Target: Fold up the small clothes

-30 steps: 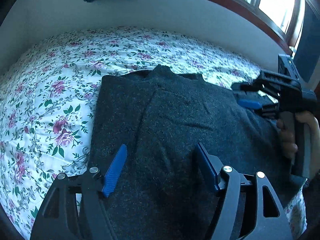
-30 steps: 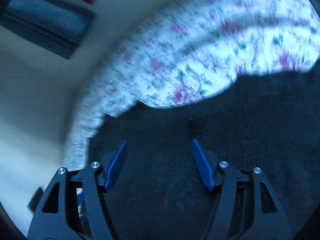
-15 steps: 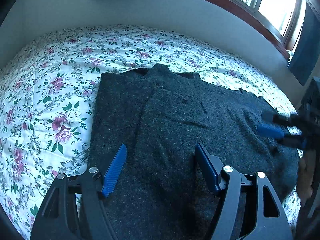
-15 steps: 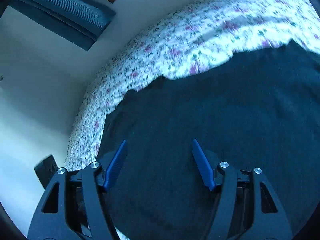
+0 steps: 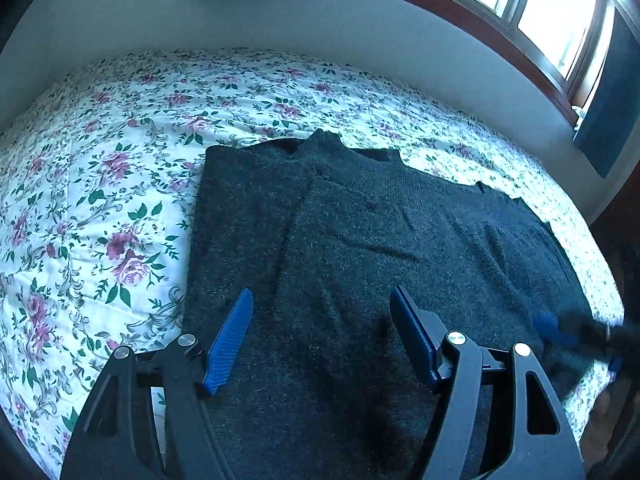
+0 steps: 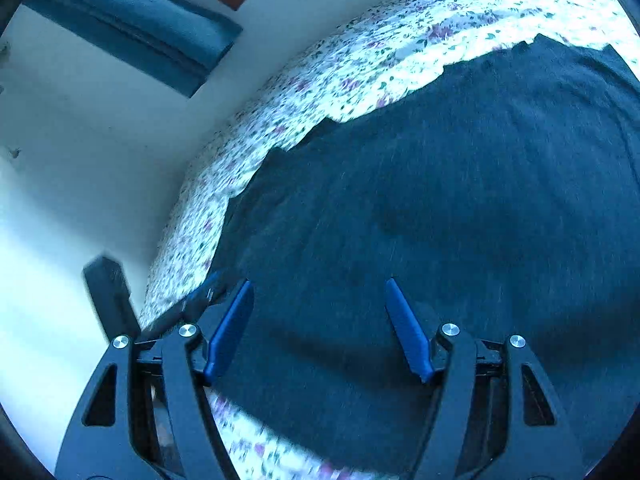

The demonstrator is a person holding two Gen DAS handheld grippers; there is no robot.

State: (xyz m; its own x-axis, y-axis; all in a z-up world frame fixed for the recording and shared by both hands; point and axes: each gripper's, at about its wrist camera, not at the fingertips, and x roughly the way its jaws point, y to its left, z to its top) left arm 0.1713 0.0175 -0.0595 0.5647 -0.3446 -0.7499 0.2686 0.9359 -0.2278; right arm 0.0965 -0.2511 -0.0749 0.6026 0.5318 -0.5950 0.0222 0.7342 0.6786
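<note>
A dark grey knitted sweater (image 5: 360, 248) lies flat on the floral bedspread (image 5: 100, 200), with one side folded in over the body. My left gripper (image 5: 320, 336) is open and empty, just above the sweater's near hem. My right gripper (image 6: 318, 328) is open and empty over the sweater (image 6: 440, 208) near its edge. The right gripper also shows blurred in the left wrist view (image 5: 568, 334), low at the sweater's right edge.
The bed meets a white wall (image 5: 320, 28) at the back. A wood-framed window (image 5: 520, 12) with dark blue curtains (image 5: 608, 100) is at the upper right. The bed's edge (image 6: 188, 216) runs beside the wall in the right wrist view.
My right gripper has drawn back from the far right of the sweater toward its near right edge, staying open. The left gripper has barely moved.
</note>
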